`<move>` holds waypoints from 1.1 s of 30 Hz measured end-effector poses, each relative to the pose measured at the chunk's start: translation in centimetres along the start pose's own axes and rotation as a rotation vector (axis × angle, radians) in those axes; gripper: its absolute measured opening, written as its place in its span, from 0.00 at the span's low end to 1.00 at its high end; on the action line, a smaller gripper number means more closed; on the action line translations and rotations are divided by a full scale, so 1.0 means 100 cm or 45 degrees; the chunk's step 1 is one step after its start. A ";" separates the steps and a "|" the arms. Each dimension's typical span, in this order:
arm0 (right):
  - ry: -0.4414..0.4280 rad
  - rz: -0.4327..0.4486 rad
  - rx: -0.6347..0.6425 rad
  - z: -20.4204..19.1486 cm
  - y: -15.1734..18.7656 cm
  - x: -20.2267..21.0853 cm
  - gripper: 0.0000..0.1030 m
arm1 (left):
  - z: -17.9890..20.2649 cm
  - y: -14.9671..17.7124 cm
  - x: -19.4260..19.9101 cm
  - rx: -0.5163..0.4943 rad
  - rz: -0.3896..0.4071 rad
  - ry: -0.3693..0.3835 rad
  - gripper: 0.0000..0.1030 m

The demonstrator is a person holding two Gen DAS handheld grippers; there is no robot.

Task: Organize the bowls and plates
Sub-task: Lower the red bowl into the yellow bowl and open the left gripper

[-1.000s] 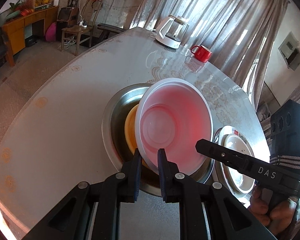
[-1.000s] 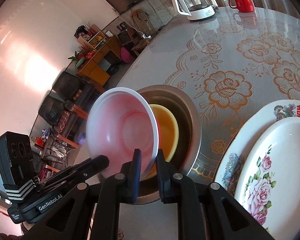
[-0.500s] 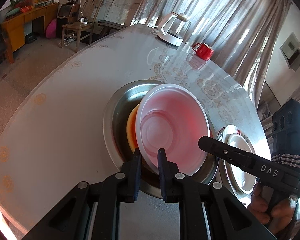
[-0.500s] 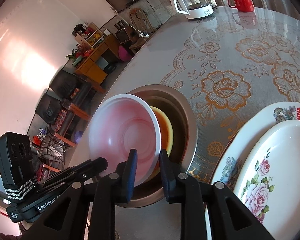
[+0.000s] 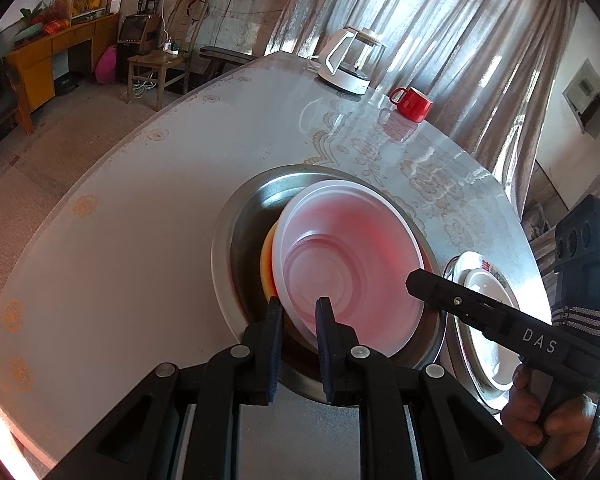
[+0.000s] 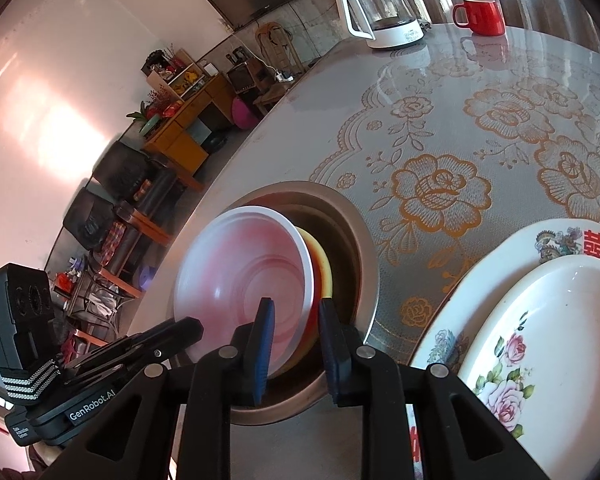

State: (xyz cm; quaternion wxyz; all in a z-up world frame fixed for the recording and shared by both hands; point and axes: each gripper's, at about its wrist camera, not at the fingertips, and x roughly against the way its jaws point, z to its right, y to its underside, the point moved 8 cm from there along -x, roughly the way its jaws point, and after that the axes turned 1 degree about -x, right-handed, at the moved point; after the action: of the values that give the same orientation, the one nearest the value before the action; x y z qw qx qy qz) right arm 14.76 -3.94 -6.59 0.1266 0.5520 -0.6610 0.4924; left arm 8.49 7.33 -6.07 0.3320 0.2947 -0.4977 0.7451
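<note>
A pink bowl with a white rim [image 5: 352, 264] [image 6: 244, 276] leans tilted inside a steel basin [image 5: 236, 232] [image 6: 364, 248], over a yellow bowl [image 5: 267, 264] [image 6: 325, 266]. My left gripper [image 5: 299, 314] is shut on the pink bowl's near rim. In the right wrist view its fingers [image 6: 180, 332] reach in from the left. My right gripper [image 6: 296, 318] stands open, its pads a little apart, with the bowls' rims between them and no pad pressing. Two flowered plates [image 6: 540, 340] [image 5: 484, 292] lie stacked to the right of the basin.
A white-and-glass kettle [image 5: 350, 64] [image 6: 384, 12] and a red mug [image 5: 412, 100] [image 6: 482, 16] stand at the far side of the round table [image 5: 120, 240]. The table's edge curves along the left, with floor and furniture beyond. A hand [image 5: 540, 420] holds the right gripper.
The pink bowl has sunk lower into the steel basin and tilted flatter. My right gripper's fingers have spread apart off its rim. The left gripper keeps its grip.
</note>
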 end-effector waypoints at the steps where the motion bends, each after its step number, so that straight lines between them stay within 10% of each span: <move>1: 0.006 0.003 0.009 0.000 0.000 0.000 0.18 | 0.000 0.000 0.000 -0.001 0.000 -0.001 0.16; 33: 0.029 0.054 0.047 0.003 -0.003 0.000 0.21 | -0.010 -0.009 0.010 -0.060 0.104 -0.084 0.29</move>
State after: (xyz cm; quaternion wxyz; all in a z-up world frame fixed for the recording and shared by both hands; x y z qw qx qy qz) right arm 15.19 -4.14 -6.60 0.1134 0.5345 -0.6619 0.5132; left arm 8.49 8.73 -5.12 0.2914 0.2908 -0.5374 0.7360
